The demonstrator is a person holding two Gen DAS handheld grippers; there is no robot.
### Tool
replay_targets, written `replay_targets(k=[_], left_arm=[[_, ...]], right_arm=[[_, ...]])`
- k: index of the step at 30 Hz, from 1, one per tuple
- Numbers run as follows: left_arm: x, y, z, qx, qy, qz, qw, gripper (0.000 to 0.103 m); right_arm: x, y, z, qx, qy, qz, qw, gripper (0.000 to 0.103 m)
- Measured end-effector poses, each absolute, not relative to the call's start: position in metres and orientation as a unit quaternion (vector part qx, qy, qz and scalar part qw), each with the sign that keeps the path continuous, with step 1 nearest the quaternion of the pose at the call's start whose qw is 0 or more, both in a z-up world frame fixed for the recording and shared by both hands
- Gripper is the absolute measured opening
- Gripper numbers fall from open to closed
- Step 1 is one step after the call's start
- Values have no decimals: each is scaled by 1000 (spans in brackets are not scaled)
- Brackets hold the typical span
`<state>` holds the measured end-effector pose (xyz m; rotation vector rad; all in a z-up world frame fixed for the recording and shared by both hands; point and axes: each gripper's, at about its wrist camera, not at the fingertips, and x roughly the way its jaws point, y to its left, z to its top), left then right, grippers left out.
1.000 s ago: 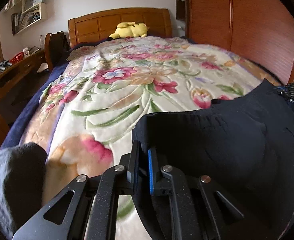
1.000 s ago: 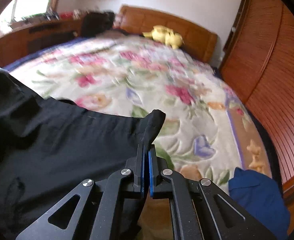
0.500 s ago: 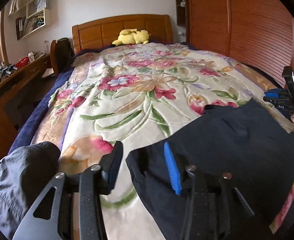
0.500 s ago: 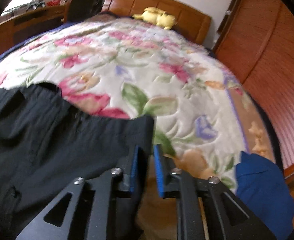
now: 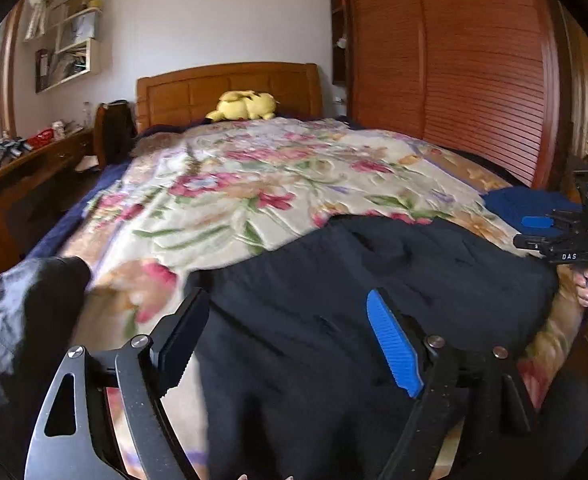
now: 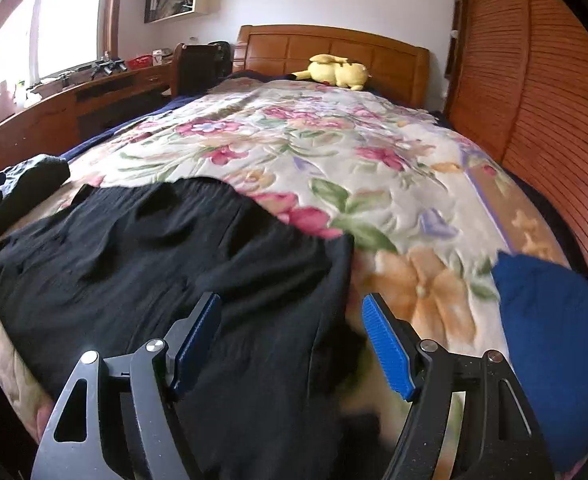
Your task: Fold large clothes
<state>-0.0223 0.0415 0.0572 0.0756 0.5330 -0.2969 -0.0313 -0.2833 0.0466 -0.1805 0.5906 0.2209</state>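
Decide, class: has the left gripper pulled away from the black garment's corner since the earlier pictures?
Yes. The left gripper has drawn back towards the foot of the bed; its jaws have just been opening, releasing the black garment.

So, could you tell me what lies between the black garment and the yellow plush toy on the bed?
Only bare floral bedspread between black garment and yellow plush toy, in both wrist views.

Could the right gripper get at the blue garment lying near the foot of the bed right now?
Probably yes. The right gripper has its jaws open with nothing pressed between them, and the blue garment lies just to its right on the floral bedspread, uncovered. The black garment sits to the other side.
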Motion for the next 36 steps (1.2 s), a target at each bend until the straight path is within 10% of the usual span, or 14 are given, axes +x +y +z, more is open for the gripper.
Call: replay_targets(k=[36], left_arm=[[-63,-21,-24,37,302,-161,939,83]], right_arm=[[-97,-307,12,38,352,9,935,89]])
